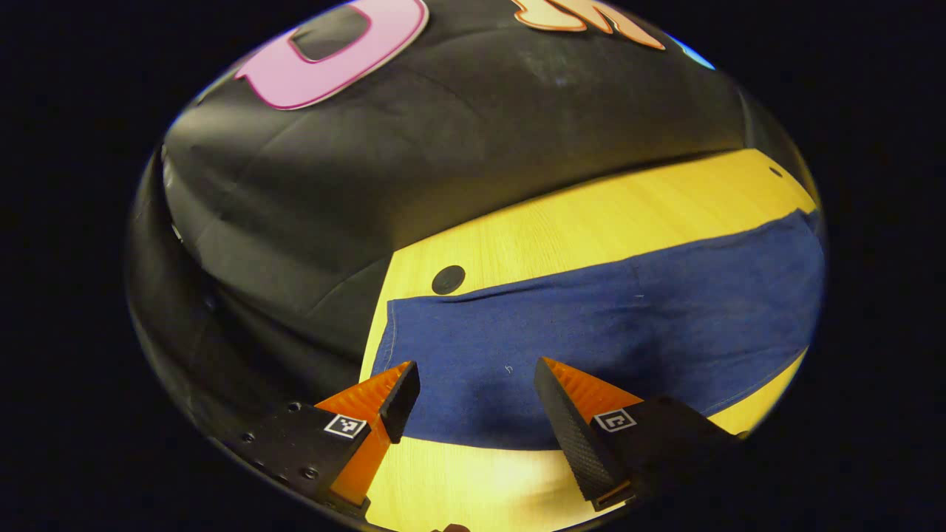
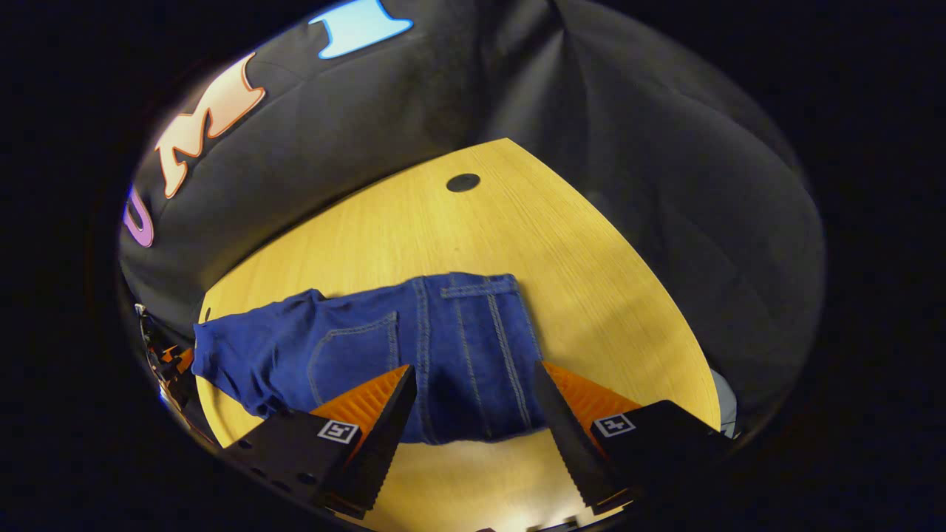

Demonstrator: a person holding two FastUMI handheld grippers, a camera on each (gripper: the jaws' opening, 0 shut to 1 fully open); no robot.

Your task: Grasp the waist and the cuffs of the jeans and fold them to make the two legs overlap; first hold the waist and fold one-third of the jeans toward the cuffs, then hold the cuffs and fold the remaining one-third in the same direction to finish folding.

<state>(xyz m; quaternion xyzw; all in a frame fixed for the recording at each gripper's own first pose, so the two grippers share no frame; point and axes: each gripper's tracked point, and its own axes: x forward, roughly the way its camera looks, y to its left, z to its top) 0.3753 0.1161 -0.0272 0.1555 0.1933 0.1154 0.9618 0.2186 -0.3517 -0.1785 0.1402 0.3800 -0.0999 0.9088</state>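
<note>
**Dark blue denim jeans flat on yellow wood-grain table, both claws spread above**

Dark blue denim jeans (image 2: 414,347) laid flat across the yellow wood-grain table (image 2: 562,251), long axis running side to side in both views. In the right gripper view: waist end nearest, band at the right, pale stitched seams and a back pocket outlined, legs trailing off leftward. In the left gripper view: cuff end (image 1: 395,332) at the left, hem edge straight, plain cloth stretching away right and cut off at the rim. Left gripper (image 1: 473,388) spread wide over the leg, gripping nothing. Right gripper (image 2: 473,391) likewise spread wide over the seat, nothing held. Round black disc (image 2: 463,182) set in the tabletop beyond the jeans. Contact between fingertips and cloth hard to judge
</note>
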